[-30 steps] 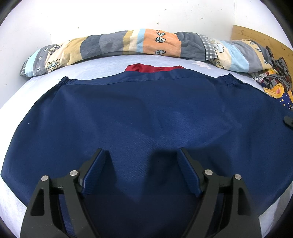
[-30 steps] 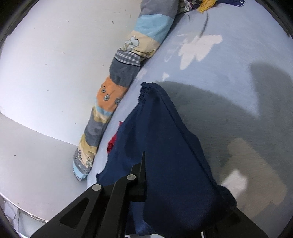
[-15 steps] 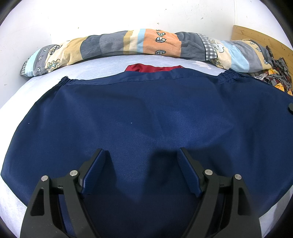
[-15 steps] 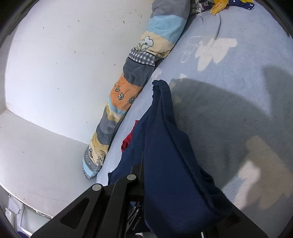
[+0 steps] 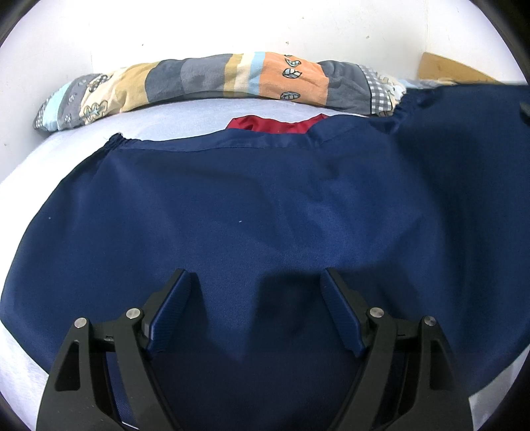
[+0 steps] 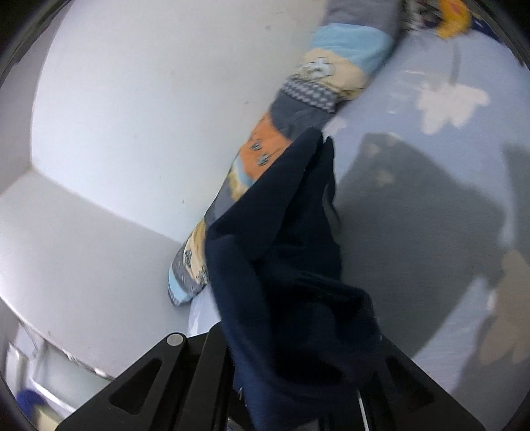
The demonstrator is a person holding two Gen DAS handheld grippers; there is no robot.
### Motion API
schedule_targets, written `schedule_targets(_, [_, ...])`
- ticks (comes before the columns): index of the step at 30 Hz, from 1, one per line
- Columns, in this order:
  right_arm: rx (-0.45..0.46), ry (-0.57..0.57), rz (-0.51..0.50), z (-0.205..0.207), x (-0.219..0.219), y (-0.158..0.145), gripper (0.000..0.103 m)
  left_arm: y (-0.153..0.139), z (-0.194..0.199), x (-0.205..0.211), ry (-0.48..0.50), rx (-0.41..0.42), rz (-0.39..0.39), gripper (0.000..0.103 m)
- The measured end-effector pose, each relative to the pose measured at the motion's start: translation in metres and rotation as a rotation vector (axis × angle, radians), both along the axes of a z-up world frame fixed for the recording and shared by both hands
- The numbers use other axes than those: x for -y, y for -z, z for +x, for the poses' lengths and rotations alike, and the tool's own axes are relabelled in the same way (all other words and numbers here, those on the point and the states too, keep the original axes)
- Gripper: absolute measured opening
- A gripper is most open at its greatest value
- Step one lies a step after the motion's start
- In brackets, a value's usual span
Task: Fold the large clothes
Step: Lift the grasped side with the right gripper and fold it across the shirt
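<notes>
A large navy garment (image 5: 265,205) with a red lining (image 5: 275,124) at its far edge lies spread over the pale blue bed. My left gripper (image 5: 255,311) hovers open over its near part, nothing between the blue pads. In the right wrist view my right gripper (image 6: 298,358) is shut on the garment's right side; the navy cloth (image 6: 288,252) drapes over the jaws and hides the fingertips. The garment's right part (image 5: 463,139) is lifted off the bed and hangs across the left wrist view's right side.
A long patchwork bolster (image 5: 232,79) (image 6: 298,109) runs along the white wall at the bed's far edge. A wooden board (image 5: 444,69) shows at the far right. Colourful clothes (image 6: 450,16) lie at the bed's far end. The bed sheet (image 6: 430,185) beside the lifted cloth is bare.
My right gripper has risen and rolled, pulling the garment's right side up off the bed and leftward; it now hides the clothes pile in the left wrist view. My left gripper stayed put.
</notes>
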State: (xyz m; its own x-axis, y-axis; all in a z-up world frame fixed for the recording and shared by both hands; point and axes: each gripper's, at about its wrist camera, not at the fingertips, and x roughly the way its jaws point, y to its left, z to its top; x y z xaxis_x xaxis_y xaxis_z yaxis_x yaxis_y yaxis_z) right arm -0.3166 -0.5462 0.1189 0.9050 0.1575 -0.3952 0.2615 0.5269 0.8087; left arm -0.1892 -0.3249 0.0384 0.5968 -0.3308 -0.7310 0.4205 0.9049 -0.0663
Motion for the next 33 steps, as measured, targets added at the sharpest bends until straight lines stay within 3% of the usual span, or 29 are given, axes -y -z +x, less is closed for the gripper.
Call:
schedule_targets(7, [-0.038,-0.049,-0.121,0.035,-0.051,-0.041,0.007,-0.031,0.026,-0.071,-0.126,-0.027,-0.067,0.080])
schedule_targets(12, [-0.097,-0.127,-0.271,0.077,-0.128,-0.066,0.007,-0.058,0.060,-0.145,-0.187,-0.084,-0.012,0.080])
schedule_targets(15, [-0.127,-0.176,-0.343,0.101,-0.179,-0.070,0.007,-0.075,0.079,-0.208,-0.224,-0.106,-0.026,0.080])
schedule_targets(19, [-0.157,-0.230,-0.413,0.135,-0.253,-0.052,0.007,-0.081,0.091,-0.292,-0.364,-0.056,-0.017,0.080])
schedule_targets(22, [-0.224,-0.273,-0.565,0.163,-0.315,-0.014,0.006,-0.065,0.100,-0.344,-0.468,-0.088,-0.006,0.080])
schedule_targets(24, [-0.323,-0.311,-0.666,0.180,-0.349,0.031,0.007,-0.063,0.102,-0.360,-0.486,-0.069,-0.002,0.080])
schedule_targets(27, [-0.397,-0.336,-0.670,0.184,-0.363,0.070,0.007,-0.059,0.104,-0.370,-0.481,-0.059,0.010,0.080])
schedule_targets(29, [-0.380,-0.335,-0.741,0.180,-0.373,0.070,0.007,-0.058,0.108,-0.373,-0.476,-0.071,-0.010,0.080])
schedule_targets(33, [-0.312,-0.318,-0.777,0.168,-0.381,0.041,0.007,-0.068,0.113,-0.367,-0.468,-0.067,-0.048,0.080])
